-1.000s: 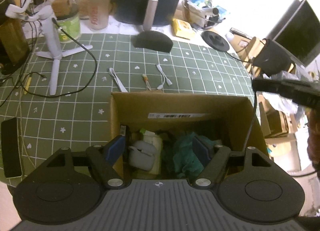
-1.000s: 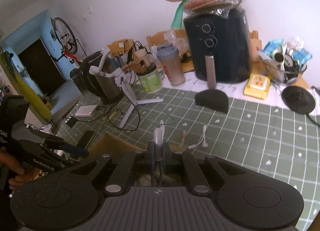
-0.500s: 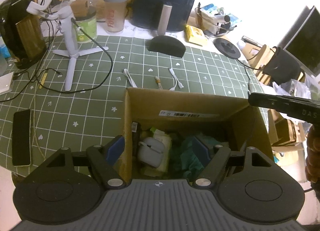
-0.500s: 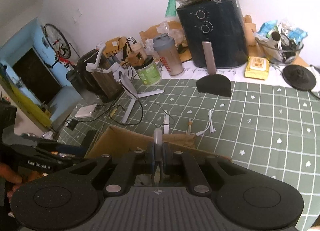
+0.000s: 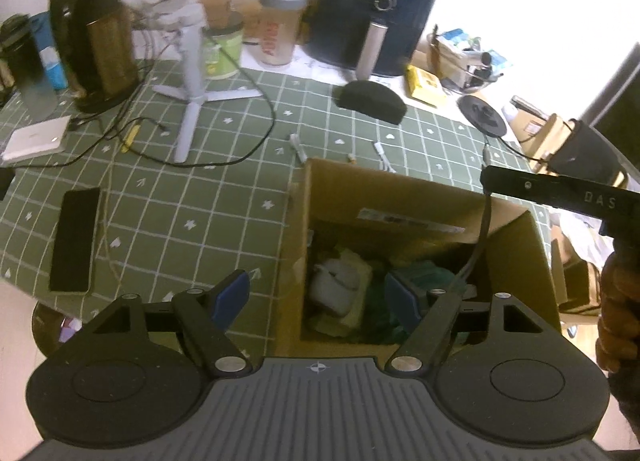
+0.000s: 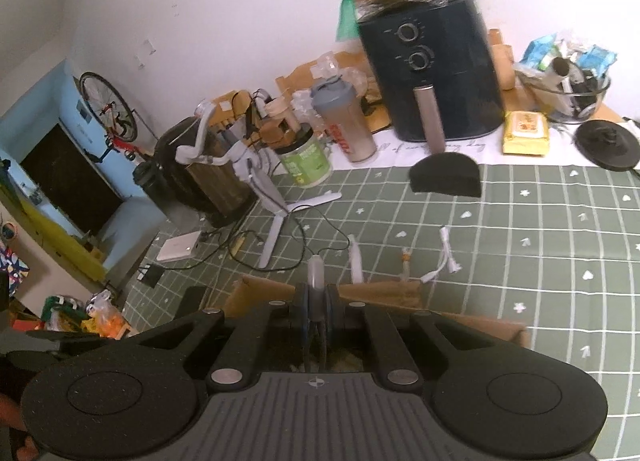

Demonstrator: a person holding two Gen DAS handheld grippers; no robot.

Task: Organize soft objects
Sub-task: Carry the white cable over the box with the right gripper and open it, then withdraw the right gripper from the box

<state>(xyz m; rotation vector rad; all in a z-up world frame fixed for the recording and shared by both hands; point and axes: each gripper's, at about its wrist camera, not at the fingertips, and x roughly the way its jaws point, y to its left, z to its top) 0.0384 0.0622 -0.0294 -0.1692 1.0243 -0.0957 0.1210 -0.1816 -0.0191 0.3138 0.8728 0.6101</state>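
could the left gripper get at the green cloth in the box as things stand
Probably yes. The left gripper has its fingers open and empty above the open-topped cardboard box, and the green cloth lies uncovered inside, with only a dark cable dangling nearby.

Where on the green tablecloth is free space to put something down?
Free: the patch between the phone and the cardboard box; also right of the white cables. Crowded: the back edge around the tripod and air fryer.
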